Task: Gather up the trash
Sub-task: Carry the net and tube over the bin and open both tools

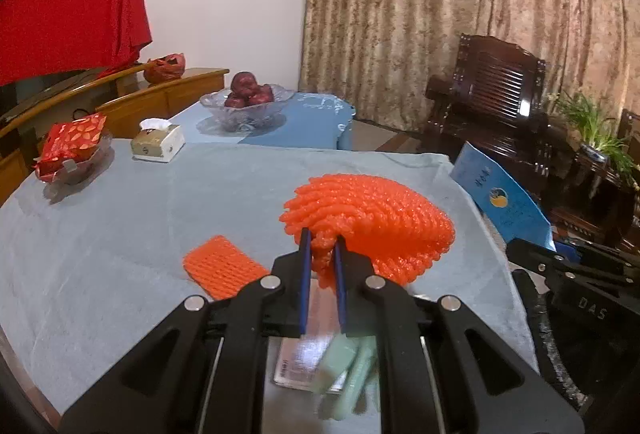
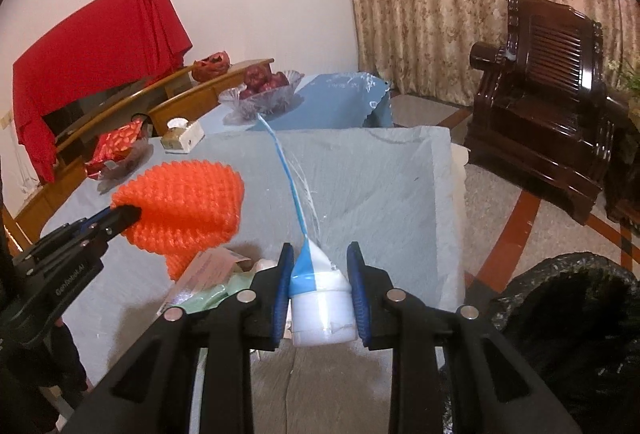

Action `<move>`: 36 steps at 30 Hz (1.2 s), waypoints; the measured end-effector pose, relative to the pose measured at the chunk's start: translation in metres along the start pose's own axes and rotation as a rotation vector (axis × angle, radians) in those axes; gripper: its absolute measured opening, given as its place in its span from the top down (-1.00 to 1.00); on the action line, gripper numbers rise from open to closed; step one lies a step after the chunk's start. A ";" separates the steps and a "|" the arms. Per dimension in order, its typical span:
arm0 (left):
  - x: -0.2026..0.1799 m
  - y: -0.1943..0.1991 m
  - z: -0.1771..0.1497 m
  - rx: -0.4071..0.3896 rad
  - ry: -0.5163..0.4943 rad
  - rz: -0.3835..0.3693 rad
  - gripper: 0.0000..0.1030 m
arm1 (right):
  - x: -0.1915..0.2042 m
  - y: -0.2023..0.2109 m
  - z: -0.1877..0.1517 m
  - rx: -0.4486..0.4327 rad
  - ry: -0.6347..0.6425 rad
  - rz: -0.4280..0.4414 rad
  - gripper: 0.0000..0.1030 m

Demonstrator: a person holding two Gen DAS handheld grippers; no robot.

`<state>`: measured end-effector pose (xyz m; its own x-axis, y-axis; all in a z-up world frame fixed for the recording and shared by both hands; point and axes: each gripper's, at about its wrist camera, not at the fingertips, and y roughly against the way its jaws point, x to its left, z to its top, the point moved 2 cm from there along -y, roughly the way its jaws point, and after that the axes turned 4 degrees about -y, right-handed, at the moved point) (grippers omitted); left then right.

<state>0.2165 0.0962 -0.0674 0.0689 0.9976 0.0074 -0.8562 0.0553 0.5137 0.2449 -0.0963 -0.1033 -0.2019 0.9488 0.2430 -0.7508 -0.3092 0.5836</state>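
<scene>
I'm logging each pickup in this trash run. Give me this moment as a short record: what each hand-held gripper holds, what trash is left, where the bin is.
left hand-held gripper: shut on orange foam net
right hand-held gripper: shut on white-and-blue tube
left on table: flat orange net, green wrapper
bin: black bag, right of the table

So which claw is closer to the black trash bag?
Right. The right claw, gripping a white tube, is beside the bag; the left claw, holding orange foam netting, is farther off.
</scene>
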 end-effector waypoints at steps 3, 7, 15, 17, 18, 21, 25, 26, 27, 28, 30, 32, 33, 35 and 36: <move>-0.012 0.006 0.001 -0.003 -0.019 -0.022 0.81 | -0.001 0.008 0.002 -0.010 -0.002 -0.003 0.48; -0.027 0.011 -0.002 -0.004 -0.040 -0.047 0.81 | -0.005 0.021 0.002 -0.024 -0.004 -0.013 0.48; -0.054 0.020 -0.004 -0.002 -0.060 -0.094 0.81 | -0.024 0.052 -0.004 -0.051 -0.027 -0.053 0.48; -0.063 0.023 -0.004 -0.004 -0.069 -0.109 0.81 | -0.031 0.062 -0.007 -0.057 -0.037 -0.068 0.48; -0.068 0.024 -0.004 -0.005 -0.075 -0.120 0.81 | -0.035 0.067 -0.009 -0.060 -0.040 -0.075 0.48; -0.082 0.027 -0.006 -0.005 -0.089 -0.149 0.81 | -0.048 0.082 -0.013 -0.068 -0.054 -0.098 0.48; -0.107 0.032 -0.008 -0.002 -0.112 -0.195 0.81 | -0.069 0.104 -0.020 -0.086 -0.080 -0.134 0.48; -0.113 0.033 -0.009 -0.001 -0.118 -0.207 0.81 | -0.075 0.109 -0.021 -0.090 -0.087 -0.145 0.48; -0.119 0.034 -0.010 0.000 -0.124 -0.219 0.81 | -0.079 0.113 -0.023 -0.093 -0.091 -0.152 0.48; -0.125 0.035 -0.011 0.001 -0.129 -0.229 0.81 | -0.085 0.118 -0.025 -0.097 -0.097 -0.163 0.48; -0.135 0.038 -0.012 -0.001 -0.141 -0.248 0.81 | -0.093 0.126 -0.029 -0.100 -0.105 -0.181 0.48; -0.148 0.039 -0.014 0.002 -0.157 -0.273 0.81 | -0.105 0.135 -0.034 -0.102 -0.119 -0.204 0.48; -0.152 0.039 -0.015 0.005 -0.162 -0.283 0.81 | -0.108 0.138 -0.037 -0.103 -0.124 -0.211 0.48; -0.164 0.039 -0.018 0.011 -0.173 -0.307 0.81 | -0.118 0.147 -0.043 -0.103 -0.137 -0.235 0.48; -0.171 0.039 -0.019 0.013 -0.181 -0.322 0.81 | -0.123 0.150 -0.046 -0.103 -0.141 -0.243 0.48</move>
<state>0.1611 -0.0715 -0.0650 0.4247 0.9053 -0.0055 -0.7689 0.3639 0.5256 0.1285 -0.2563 -0.0810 0.0756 0.9737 0.2148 -0.8277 -0.0589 0.5581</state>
